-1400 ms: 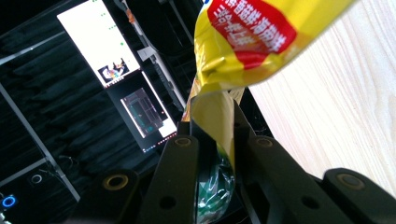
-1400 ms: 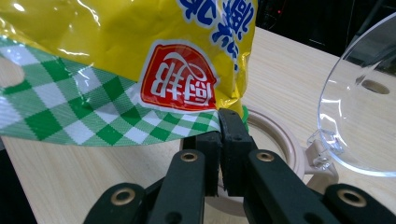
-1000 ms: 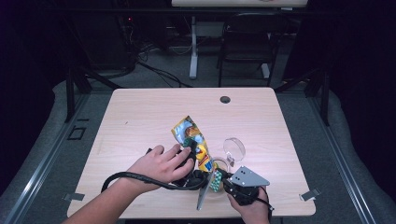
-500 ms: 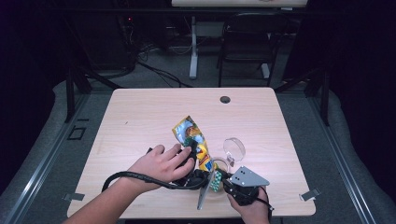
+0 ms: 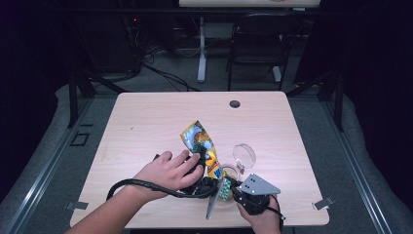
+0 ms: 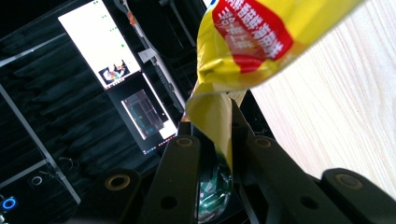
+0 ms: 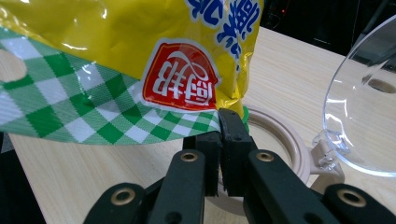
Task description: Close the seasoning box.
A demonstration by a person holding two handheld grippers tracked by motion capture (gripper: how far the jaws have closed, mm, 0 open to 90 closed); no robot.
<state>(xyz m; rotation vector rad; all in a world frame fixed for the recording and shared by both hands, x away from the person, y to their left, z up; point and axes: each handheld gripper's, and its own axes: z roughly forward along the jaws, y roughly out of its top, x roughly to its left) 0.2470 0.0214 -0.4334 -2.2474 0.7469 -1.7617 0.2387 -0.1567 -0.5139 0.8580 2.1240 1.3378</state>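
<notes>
A yellow snack bag [image 5: 198,141] with a green checked band is held up over the front middle of the table, tilted up and to the left. My left gripper [image 5: 204,175], under the person's left hand, is shut on a yellow edge of the bag [image 6: 252,46]; its jaws [image 6: 212,130] pinch the foil. My right gripper [image 5: 234,190], with its grey plate on top, is shut on the checked lower edge of the bag [image 7: 116,60], and the pads [image 7: 219,133] press together there. A silvery strip of the bag [image 5: 212,204] hangs toward the front edge.
A round beige container [image 5: 229,170] stands just behind the grippers, its clear hinged lid [image 5: 244,155] swung open to the right; rim [image 7: 280,135] and lid [image 7: 364,102] lie right behind the right jaws. The wooden table [image 5: 146,126] has a cable hole [image 5: 234,104] at the back.
</notes>
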